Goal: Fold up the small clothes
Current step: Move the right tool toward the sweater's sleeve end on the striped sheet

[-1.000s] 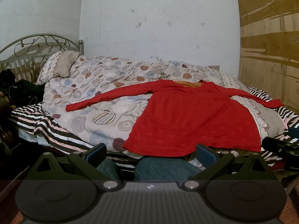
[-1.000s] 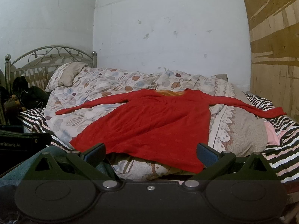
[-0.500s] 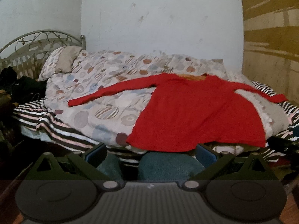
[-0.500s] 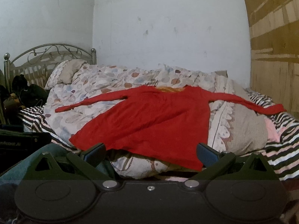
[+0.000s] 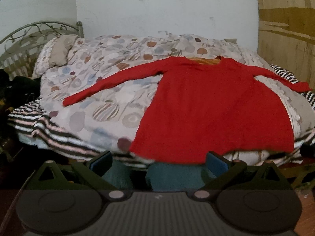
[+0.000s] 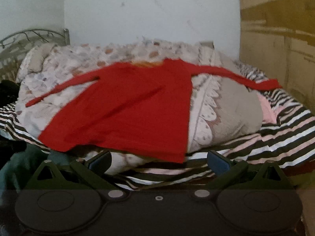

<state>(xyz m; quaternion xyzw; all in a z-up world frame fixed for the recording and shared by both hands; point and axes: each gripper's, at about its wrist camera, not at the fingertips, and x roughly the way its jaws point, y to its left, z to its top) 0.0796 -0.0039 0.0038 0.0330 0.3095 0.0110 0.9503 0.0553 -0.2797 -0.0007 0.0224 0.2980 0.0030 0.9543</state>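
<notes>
A red long-sleeved top [image 5: 212, 106] lies flat on the patterned quilt [image 5: 110, 90], both sleeves stretched out sideways and its hem toward me. An orange lining shows at the neckline. In the right wrist view the same red top [image 6: 128, 106] sits left of centre and looks blurred. My left gripper [image 5: 159, 162] hangs open just short of the hem, nothing between its blue-padded fingers. My right gripper [image 6: 159, 162] is also open, in front of the hem's right corner and above the striped sheet [image 6: 275, 137].
A metal headboard [image 5: 29, 33] and a pillow [image 5: 61, 51] stand at the far left. Dark clutter [image 5: 17, 86] lies beside the bed on the left. A wooden panel [image 5: 285, 29] closes the right side. A person's teal-clad knees [image 5: 173, 177] show below the bed edge.
Both grippers have come closer to the bed, so the top fills more of each view. The right gripper has swung rightward, shifting the top to the left. Nothing was grasped.
</notes>
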